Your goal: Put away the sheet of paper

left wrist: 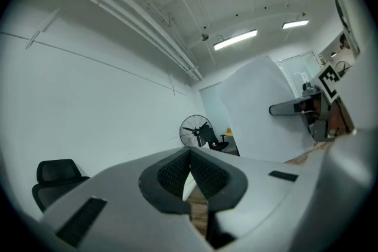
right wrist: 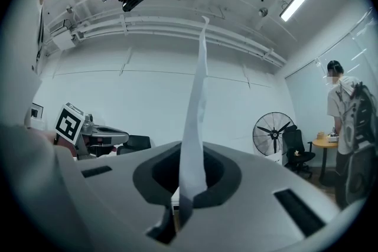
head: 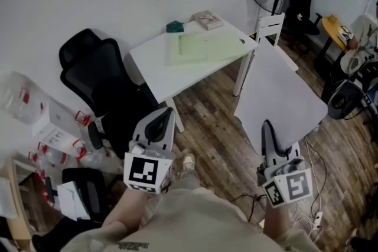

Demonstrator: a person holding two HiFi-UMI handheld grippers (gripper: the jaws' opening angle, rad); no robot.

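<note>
R gripper [head: 267, 127] is clamped on the sheet of paper [head: 282, 97] at its near edge. The sheet juts fwd over the floor, beside the white table [head: 155, 71]. L gripper [head: 168, 112] is closed, w/ nothing in it. Best approach: firm pinch, slow carry, no creasing. Hard to tell whether the pale green item [head: 207, 47] on the table is a folder or a mat, so the sheet's destination is unclear.

Left gripper [head: 168, 110] cube [head: 146, 172]: you get a black-and-white square marker; a pattern, no letters or digits
Right gripper [head: 267, 125] cube [head: 287, 186]: the same kind of marker (a different pattern); no words
Shirt [head: 133, 245]: your dark line of print; too small to read
Book [head: 208, 19]: cover print illegible
White boxes [head: 54, 122]: red marks; nothing you can read
</note>
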